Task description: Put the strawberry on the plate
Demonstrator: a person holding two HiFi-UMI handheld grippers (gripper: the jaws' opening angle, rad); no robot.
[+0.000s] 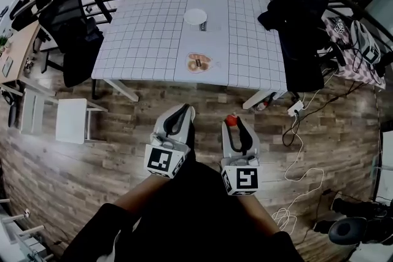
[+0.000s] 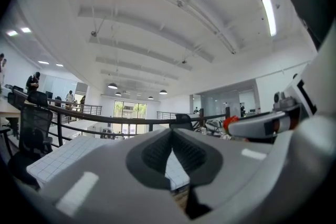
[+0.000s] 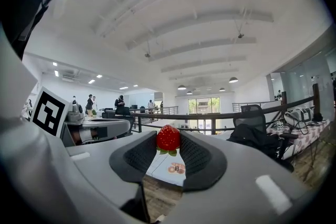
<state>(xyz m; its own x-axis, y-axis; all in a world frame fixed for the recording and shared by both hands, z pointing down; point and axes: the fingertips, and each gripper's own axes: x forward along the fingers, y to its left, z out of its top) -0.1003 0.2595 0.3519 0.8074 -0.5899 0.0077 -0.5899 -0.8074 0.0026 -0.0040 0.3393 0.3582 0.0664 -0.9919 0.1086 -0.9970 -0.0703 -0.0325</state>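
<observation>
Idling left gripper [image 1: 185, 108]: jaws pressed together, nothing between them.
Right gripper [image 1: 232, 124]: clenched on the strawberry [image 3: 168, 138], pinched at the very tips.
Plate [image 1: 196, 16]: white, on the table [image 1: 141, 34], well ahead of both tools; patterned dish [image 1: 199, 62] nearer.
Risk: shallow tip hold, so the berry may slip or bruise; wrong dish possible.
Views: head view shows both dishes; right gripper view shows only the patterned one, below the berry.

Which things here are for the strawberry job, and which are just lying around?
For the job: strawberry, right gripper holding it, white plate on the table.

Just lying about: dish of food, black chairs, bag, white stool, white power strip, empty left gripper.
</observation>
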